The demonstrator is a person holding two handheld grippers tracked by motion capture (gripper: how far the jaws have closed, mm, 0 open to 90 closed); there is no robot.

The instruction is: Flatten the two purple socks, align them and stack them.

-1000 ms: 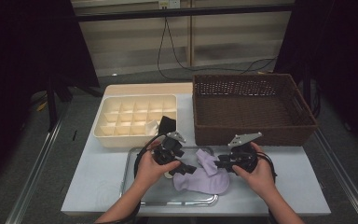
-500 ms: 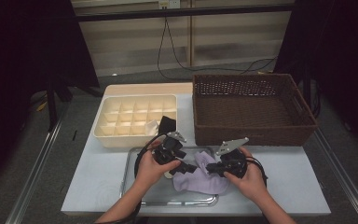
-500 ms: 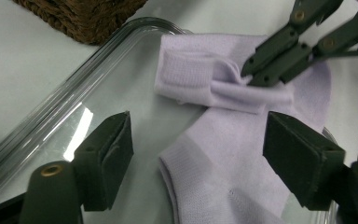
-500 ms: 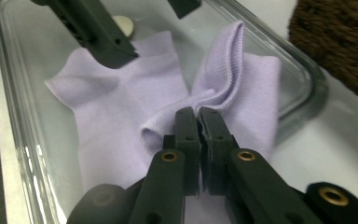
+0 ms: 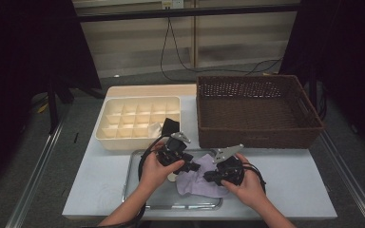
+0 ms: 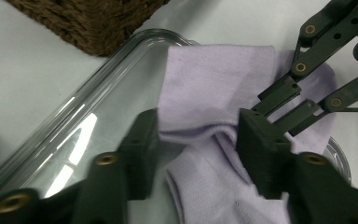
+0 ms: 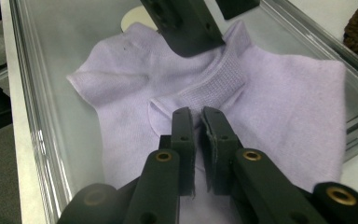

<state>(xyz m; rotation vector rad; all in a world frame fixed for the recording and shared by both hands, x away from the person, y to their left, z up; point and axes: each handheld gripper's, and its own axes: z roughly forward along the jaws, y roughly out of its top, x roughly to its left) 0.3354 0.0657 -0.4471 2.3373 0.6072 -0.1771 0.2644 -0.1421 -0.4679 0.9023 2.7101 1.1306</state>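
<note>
Counted at the table's near edge: one clear tray [image 5: 138, 164], one lilac sock [image 7: 279, 98]. Right tongs [image 7: 198, 119] clenched on it; left tongs [image 6: 198, 137], just closing, straddled a fold.

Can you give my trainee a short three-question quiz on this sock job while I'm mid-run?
1. True or false: the lilac sock lies in the clear tray.
2. Which gripper pinches the sock's fabric with its jaws nearly together? A) left gripper B) right gripper
3. What stands behind the tray on the right?

Key: 1 true. 2 B; the left gripper's jaws have just been closing, with a fold of sock between them. 3 the brown wicker basket.
</note>
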